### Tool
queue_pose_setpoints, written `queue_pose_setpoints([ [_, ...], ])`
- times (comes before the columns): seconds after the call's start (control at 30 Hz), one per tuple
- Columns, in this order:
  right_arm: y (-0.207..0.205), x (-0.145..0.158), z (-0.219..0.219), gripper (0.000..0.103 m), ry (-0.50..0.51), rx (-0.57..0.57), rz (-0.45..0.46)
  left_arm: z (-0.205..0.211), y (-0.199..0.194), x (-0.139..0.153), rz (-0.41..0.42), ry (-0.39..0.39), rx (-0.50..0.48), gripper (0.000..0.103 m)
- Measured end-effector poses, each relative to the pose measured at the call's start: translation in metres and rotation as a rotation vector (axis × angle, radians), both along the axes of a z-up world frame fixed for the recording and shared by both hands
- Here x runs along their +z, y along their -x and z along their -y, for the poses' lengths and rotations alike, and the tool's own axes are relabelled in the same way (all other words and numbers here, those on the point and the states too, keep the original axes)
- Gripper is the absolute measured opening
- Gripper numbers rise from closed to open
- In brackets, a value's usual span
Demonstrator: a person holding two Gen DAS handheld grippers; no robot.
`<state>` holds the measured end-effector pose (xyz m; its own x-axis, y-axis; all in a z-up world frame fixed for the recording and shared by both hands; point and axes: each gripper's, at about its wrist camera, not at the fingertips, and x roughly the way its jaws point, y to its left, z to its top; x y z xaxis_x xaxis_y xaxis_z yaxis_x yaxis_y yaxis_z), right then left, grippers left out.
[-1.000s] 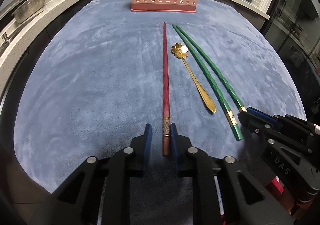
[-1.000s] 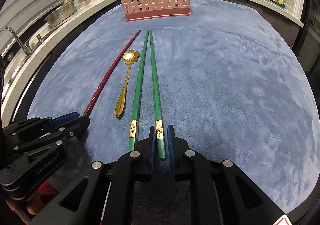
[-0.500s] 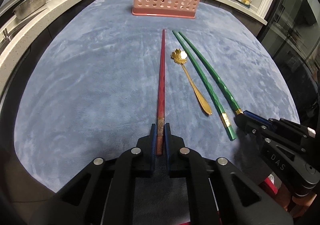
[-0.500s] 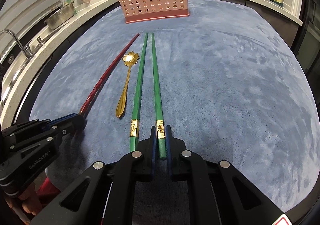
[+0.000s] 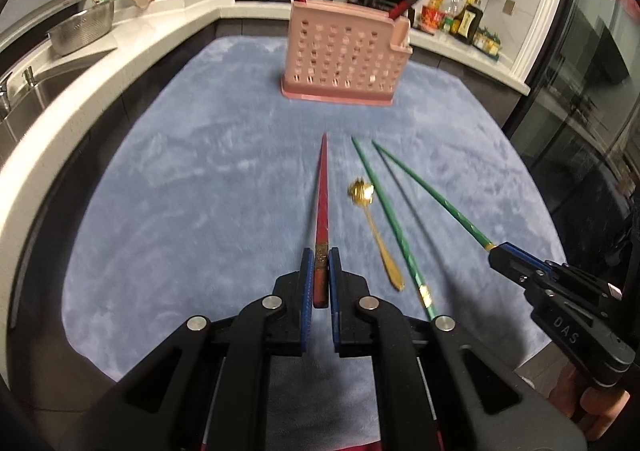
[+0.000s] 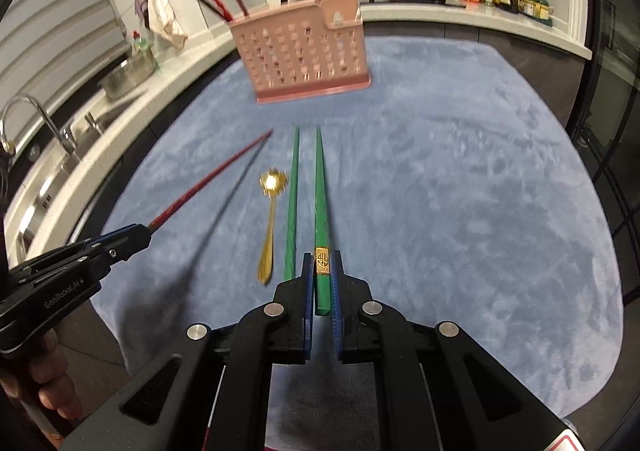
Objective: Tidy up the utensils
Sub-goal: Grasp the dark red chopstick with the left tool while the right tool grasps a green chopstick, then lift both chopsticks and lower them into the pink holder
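Gold spoon (image 5: pixel 374 229) and green chopstick (image 5: pixel 394 227) lie (side by side) before the pink rack (image 5: pixel 344 59).

Counted items: one red chopstick (image 5: pixel 321 211), two green chopsticks (image 6: pixel 320 203) (image 6: pixel 292 211), one gold spoon (image 5: pixel 374 229), one pink perforated holder (image 5: pixel 344 57) containing apparently four dark red chopsticks (image 6: pixel 214 1); blur limits that last count.

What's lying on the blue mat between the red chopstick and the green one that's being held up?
In the left wrist view, a gold spoon and a second green chopstick lie between the red chopstick and the held green chopstick.
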<state>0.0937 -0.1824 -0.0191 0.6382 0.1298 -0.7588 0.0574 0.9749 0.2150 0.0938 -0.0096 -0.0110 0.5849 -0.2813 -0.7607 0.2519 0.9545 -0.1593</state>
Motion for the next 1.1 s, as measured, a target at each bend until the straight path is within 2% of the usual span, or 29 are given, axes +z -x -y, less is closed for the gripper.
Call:
queue_pose_setpoints([
  [0.27,-0.004,0.058,0.015,0.008,-0.012,-0.046,0.131,-0.010,-0.010,0.044,0.087,0.021,0.033,0.007],
  [0.47,-0.012,0.091,0.026,0.008,-0.013,-0.077,0.193,-0.014,-0.023,0.068,0.142,0.025,0.050,0.007],
  [0.8,-0.027,0.124,0.035,0.008,-0.017,-0.101,0.273,-0.016,-0.044,0.098,0.213,0.029,0.072,0.007],
  [1.1,-0.040,0.140,0.038,0.008,-0.001,-0.105,0.319,-0.019,-0.060,0.116,0.244,0.032,0.077,0.007],
])
